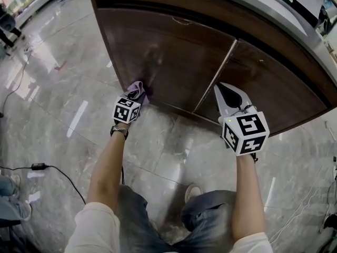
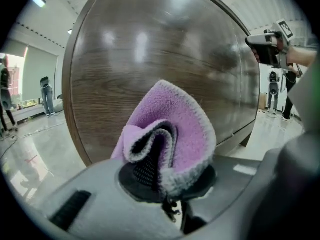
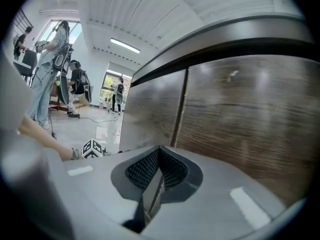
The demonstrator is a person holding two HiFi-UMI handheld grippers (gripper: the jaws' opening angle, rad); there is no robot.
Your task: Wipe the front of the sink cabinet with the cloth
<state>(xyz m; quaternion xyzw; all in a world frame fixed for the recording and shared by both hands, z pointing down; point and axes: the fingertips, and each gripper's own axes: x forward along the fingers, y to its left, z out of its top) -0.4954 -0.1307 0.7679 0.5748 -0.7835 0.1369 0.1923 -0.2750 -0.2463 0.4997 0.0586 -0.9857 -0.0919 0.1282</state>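
- The sink cabinet (image 1: 174,41) has a dark wood front that curves away under a pale countertop (image 1: 263,4). A thin seam (image 1: 216,78) parts the left door (image 1: 163,67) from the right door (image 1: 268,83).
- The left door's outer edge runs down to the grey tiled floor (image 1: 68,88), which lies open to the left of the cabinet. A black cable (image 1: 58,173) crosses it well back from the doors.
- The doors' bottom edge sits just above the floor with a shadowed gap beneath. The person's shoe (image 1: 194,192) is on the tiles below the seam.
- The left gripper (image 1: 136,95) is low at the left door's bottom left corner, its jaws pinching a purple cloth (image 1: 137,88) with a grey edge.
- In the left gripper view, the cloth (image 2: 187,119) stands folded out of the left gripper (image 2: 165,181), facing the door panel. Whether it touches the wood cannot be told.
- The right gripper (image 1: 225,91) is held before the right door just beside the seam, apart from the cloth. In its own view the right gripper (image 3: 156,176) has its jaws pressed together on nothing.
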